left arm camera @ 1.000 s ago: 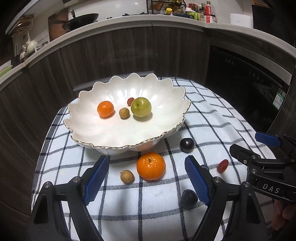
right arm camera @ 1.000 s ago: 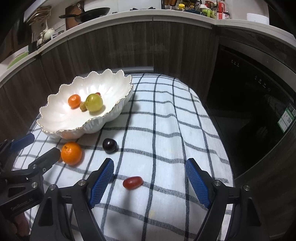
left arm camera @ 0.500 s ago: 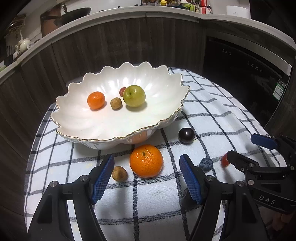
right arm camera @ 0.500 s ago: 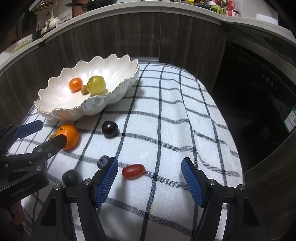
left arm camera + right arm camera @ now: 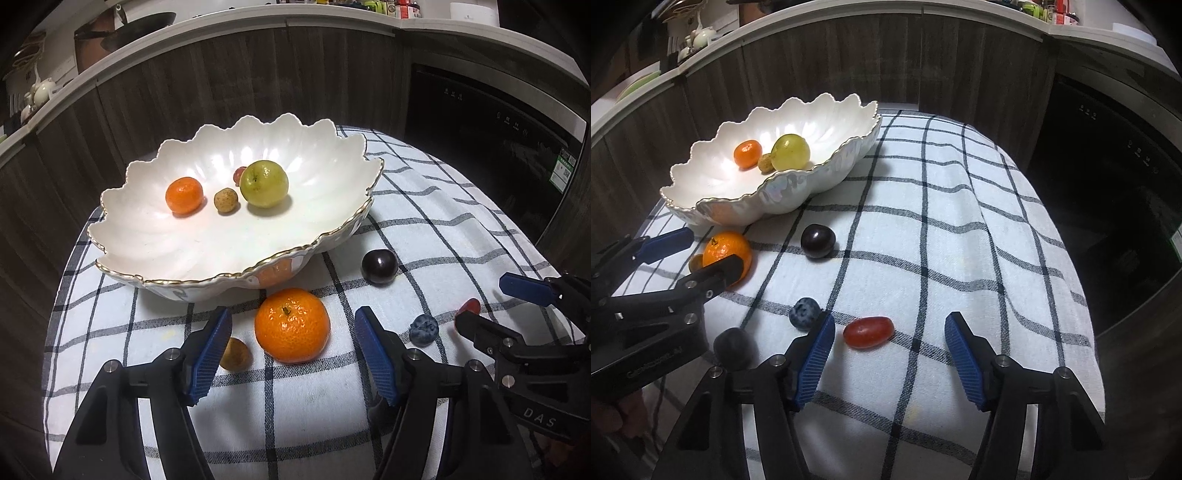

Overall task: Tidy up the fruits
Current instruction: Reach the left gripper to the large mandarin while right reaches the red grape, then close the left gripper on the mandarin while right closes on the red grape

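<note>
A large mandarin lies on the checked cloth between the fingers of my left gripper. Its jaws are closing, and a gap remains on both sides of the fruit. My right gripper straddles a red grape tomato. Its jaws are closing too, and the pads stand clear of the tomato. The white scalloped bowl behind holds a small orange, a green fruit, a small brown fruit and a half-hidden red one.
Loose on the cloth lie a dark plum, a blueberry, another dark berry and a brown fruit by the left finger. The cloth drops off at the table's right edge toward a black appliance. Dark cabinets stand behind.
Both grippers have sunk toward the cloth and their jaws have narrowed. The mandarin now sits between the left fingers, and the tomato lies closer between the right ones.
</note>
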